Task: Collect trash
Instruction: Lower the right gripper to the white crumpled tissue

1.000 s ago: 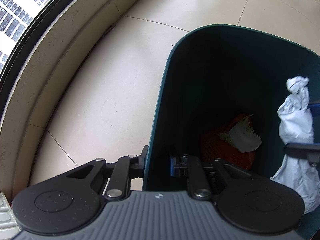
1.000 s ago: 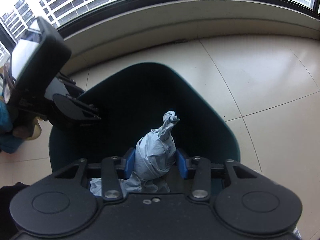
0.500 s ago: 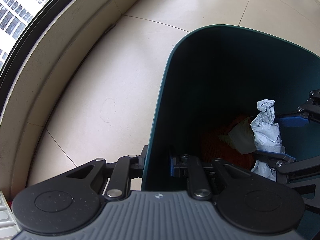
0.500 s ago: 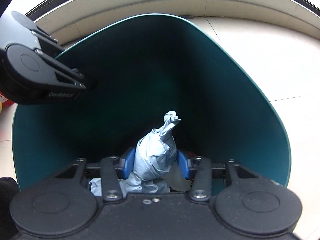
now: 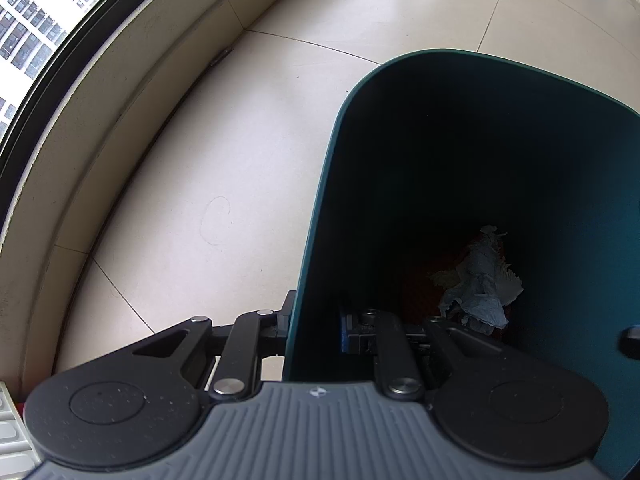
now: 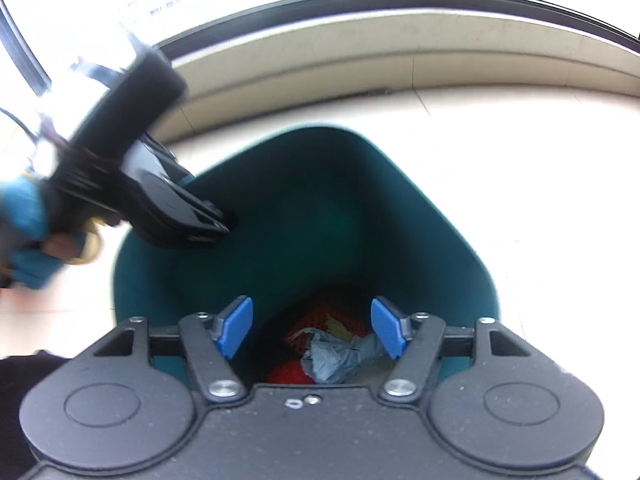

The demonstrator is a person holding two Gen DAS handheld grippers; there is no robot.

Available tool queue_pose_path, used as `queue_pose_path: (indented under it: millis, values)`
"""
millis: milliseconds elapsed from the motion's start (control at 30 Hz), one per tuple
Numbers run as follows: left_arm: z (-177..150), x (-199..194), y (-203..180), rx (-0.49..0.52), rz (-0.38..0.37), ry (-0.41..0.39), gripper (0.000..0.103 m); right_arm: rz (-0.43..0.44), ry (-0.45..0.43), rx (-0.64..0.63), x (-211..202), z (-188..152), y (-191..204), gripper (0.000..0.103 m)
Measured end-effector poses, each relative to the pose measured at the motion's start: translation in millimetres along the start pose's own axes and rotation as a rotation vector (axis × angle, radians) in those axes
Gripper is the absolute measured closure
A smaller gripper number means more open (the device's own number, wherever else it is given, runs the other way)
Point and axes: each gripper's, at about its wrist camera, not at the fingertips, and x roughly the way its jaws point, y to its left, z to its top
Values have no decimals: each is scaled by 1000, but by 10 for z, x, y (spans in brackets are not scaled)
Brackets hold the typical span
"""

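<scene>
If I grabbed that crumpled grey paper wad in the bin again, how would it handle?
The grey paper wad looks creased and twisted, so probably soft and crushable, giving under the pads. It lies loosely on the red mesh inside the bin, so likely very light. Its ragged, irregular shape suggests it won't roll, though loose flaps may tear or unfold.

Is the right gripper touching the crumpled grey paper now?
Apart. The right wrist view shows the right gripper with its jaws just opened and empty; the crumpled grey paper lies below, at the bottom of the bin.
</scene>
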Motion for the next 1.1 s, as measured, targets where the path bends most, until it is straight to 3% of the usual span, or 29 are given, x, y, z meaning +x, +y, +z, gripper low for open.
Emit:
queue_pose_path:
  millis: [200, 267, 433, 600, 800, 967, 1100]
  values:
    - [-1, 1, -4, 6, 5, -1, 85, 0, -66, 51, -668, -183, -232, 38]
    - [-2, -1, -8, 4, 3, 0, 85, -28, -78, 63, -936, -79, -201, 38]
    - [-1, -5, -13, 2, 2, 1, 85, -70, -67, 107, -1132, -280, -384, 37]
    - [-2, -7, -5, 5, 1, 1, 85, -119, -12, 174, -928, -680, -637, 29]
    - [13, -1, -11, 8, 7, 3, 85, -185, 187, 184, -235, -1489, -883, 29]
    - [8, 3, -33, 12, 12, 2, 85, -158, 344, 166, 476, -2177, -817, 33]
    - [8, 3, -32, 13, 12, 2, 85, -127, 412, 125, 845, -2470, -667, 33]
